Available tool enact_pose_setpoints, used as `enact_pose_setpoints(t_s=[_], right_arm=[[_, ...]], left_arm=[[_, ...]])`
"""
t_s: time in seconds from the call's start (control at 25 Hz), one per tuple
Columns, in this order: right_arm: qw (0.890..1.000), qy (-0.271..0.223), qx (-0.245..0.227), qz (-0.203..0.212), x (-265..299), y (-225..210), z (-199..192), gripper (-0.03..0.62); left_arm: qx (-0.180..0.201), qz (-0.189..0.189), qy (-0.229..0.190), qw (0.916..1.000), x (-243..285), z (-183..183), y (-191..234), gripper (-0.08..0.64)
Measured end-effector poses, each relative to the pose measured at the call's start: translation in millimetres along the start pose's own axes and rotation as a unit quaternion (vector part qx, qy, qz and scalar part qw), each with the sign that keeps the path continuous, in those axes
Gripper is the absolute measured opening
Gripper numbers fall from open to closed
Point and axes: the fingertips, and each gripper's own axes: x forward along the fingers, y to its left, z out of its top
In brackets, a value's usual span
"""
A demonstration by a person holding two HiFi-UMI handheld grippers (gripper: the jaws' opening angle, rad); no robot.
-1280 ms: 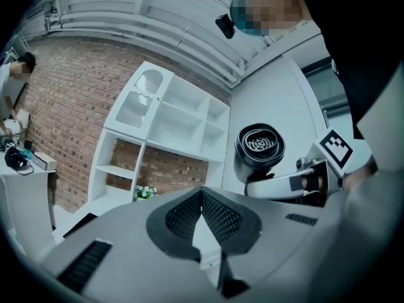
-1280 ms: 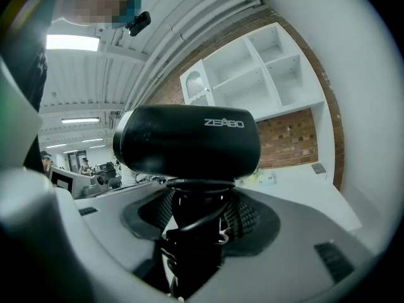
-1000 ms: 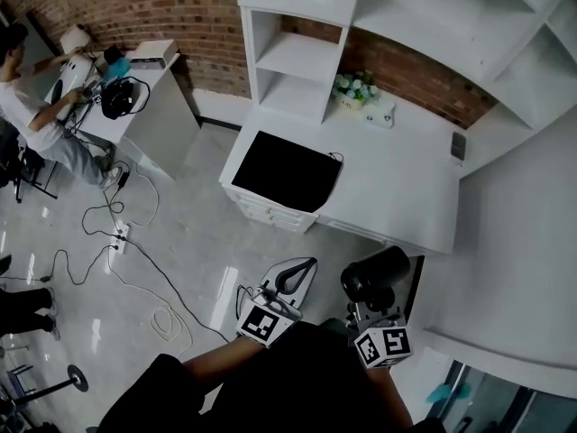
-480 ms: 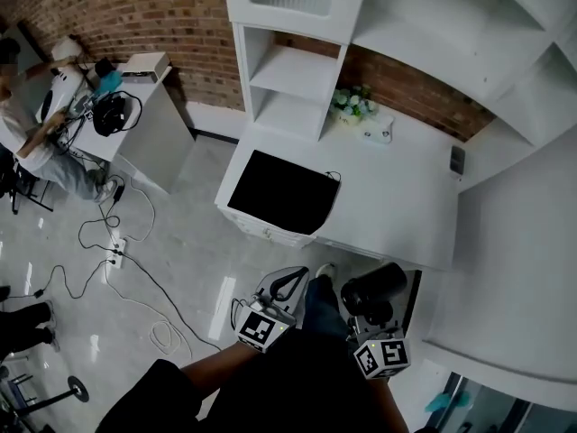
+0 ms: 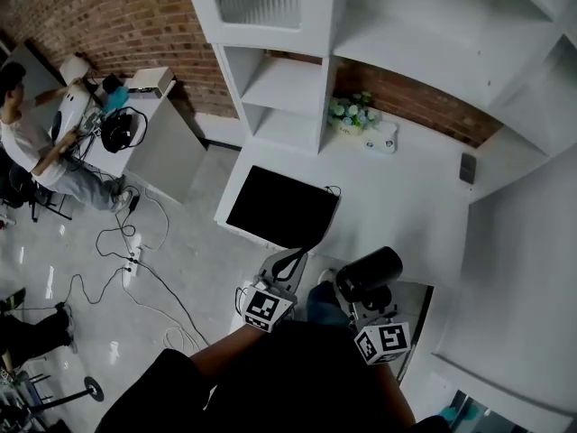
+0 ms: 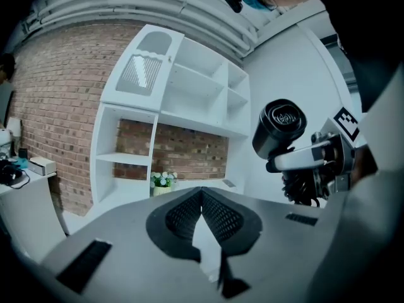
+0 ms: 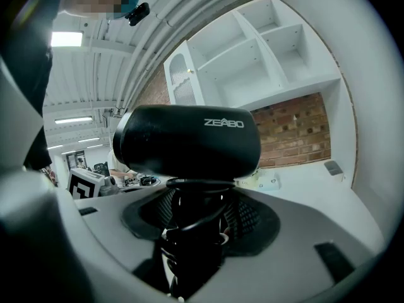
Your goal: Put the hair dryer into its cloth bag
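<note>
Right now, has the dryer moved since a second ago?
Yes. The dryer has come closer to the black bag on the desk; the gap between them in the head view has shrunk.

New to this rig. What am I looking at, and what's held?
No robot: a person carries a two-jaw gripper in each hand. The head view looks down from their head; each gripper view looks along that gripper's jaws. The left gripper is shut and empty. The right gripper grips the handle of a black hair dryer, cord wrapped round it. On the white desk lies a flat black cloth bag, flowers behind it.
</note>
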Motion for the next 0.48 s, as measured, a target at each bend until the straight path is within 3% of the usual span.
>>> enact_pose_setpoints(t_s=[0.12, 0.32, 0.48], right_arm=[[1.0, 0.0, 0.0, 0.019, 18, -15, -3, 0.249], [0.999, 0.008, 0.006, 0.043, 45, -36, -16, 0.249], [0.998, 0.03, 0.035, 0.045, 63, -61, -27, 0.249]], left_arm=[[0.006, -0.007, 0.035, 0.9993, 29, -24, 2, 0.006], [-0.028, 0.001, 0.097, 0.9949, 62, -69, 17, 0.006], [-0.106, -0.008, 0.117, 0.9875, 94, -95, 21, 0.006]])
